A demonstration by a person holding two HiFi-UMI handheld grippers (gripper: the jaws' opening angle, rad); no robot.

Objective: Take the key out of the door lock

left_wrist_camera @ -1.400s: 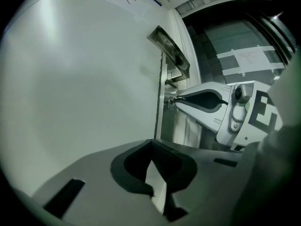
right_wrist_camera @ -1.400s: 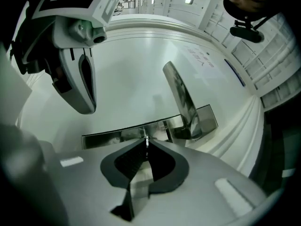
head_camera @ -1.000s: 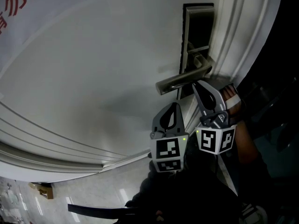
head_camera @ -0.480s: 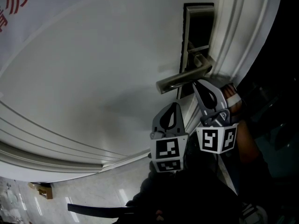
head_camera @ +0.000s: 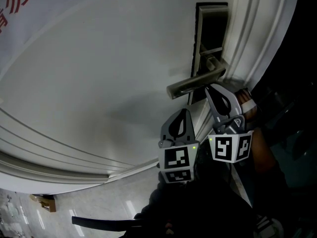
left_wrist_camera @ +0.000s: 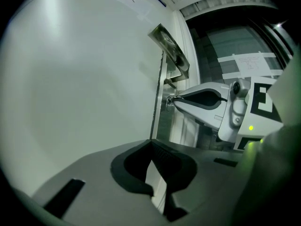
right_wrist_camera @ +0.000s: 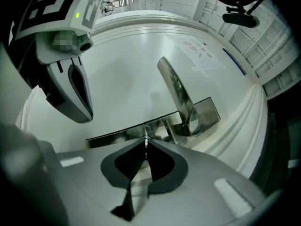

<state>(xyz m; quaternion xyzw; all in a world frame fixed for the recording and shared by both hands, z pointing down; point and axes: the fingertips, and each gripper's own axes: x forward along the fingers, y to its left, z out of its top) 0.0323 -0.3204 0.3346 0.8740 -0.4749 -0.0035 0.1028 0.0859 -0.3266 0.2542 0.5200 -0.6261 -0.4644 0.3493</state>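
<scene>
Nearest, the left gripper (head_camera: 186, 111) hangs back from the door (head_camera: 99, 73). Its jaws are closed on nothing, and its tip points at the bare panel to the left of the lock.

Just to its right and a little farther in, the right gripper (right_wrist_camera: 146, 142) reaches under the lever handle (head_camera: 195, 83). Its jaws are pressed together at the very tips on a thin silvery sliver, which looks like the head of the key (right_wrist_camera: 146, 139). The key sits in the lock plate (right_wrist_camera: 117, 136), below the handle and not yet drawn out. The left gripper view shows the same contact side-on, with the right gripper's nose meeting the key (left_wrist_camera: 168, 101) at the plate.

The hold looks slight, with only the tips on a small flat head, so a firm tug could let the key slip free and drop. A pull off the keyhole's axis would probably bind the blade. If the key is not turned to its release position it will likely not come out. The handle lies close above the right gripper, so lifting while withdrawing could knock it.
</scene>
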